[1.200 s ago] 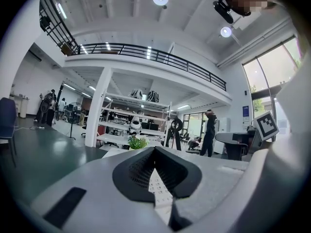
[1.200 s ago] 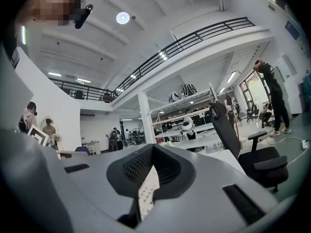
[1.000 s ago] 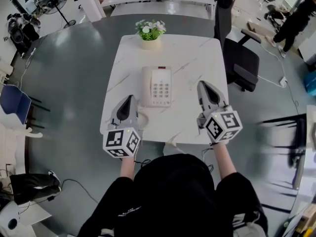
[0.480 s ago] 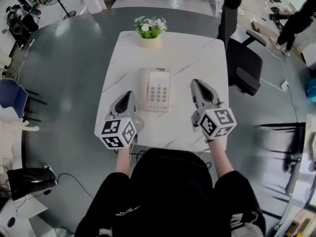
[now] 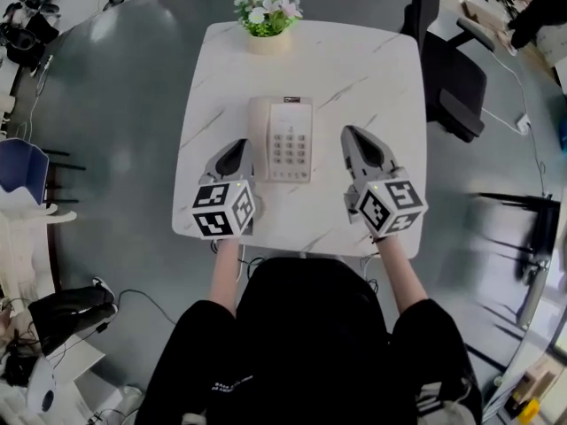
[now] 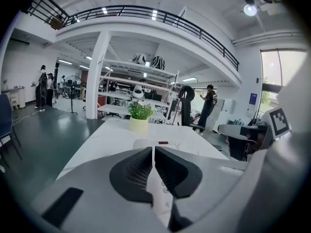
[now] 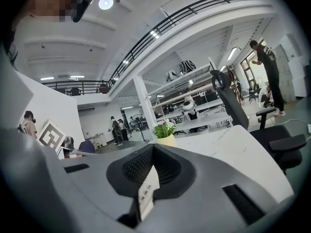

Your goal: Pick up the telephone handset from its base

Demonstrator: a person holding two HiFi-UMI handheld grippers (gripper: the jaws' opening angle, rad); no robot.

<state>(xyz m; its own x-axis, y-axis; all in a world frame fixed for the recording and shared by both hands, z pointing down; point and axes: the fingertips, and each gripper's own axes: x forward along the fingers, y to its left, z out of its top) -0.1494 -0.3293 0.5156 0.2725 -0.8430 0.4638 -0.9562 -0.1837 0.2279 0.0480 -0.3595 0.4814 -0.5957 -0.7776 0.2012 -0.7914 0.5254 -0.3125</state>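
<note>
Cream plastic telephone handset (image 5: pixel 258 135) lies cradled on its keypad base (image 5: pixel 291 142), mid white marble-patterned table (image 5: pixel 354 69). Flanking it, the gray left gripper (image 5: pixel 235 151) and right gripper (image 5: pixel 353 136) both have jaws closed on nothing (probably lining up an approach).

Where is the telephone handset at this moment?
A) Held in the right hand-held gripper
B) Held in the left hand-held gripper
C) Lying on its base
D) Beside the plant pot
C: the handset lies in its cradle on the left of the telephone base, while the left hand-held gripper and the right hand-held gripper flank the phone, jaws together and holding nothing.
</note>
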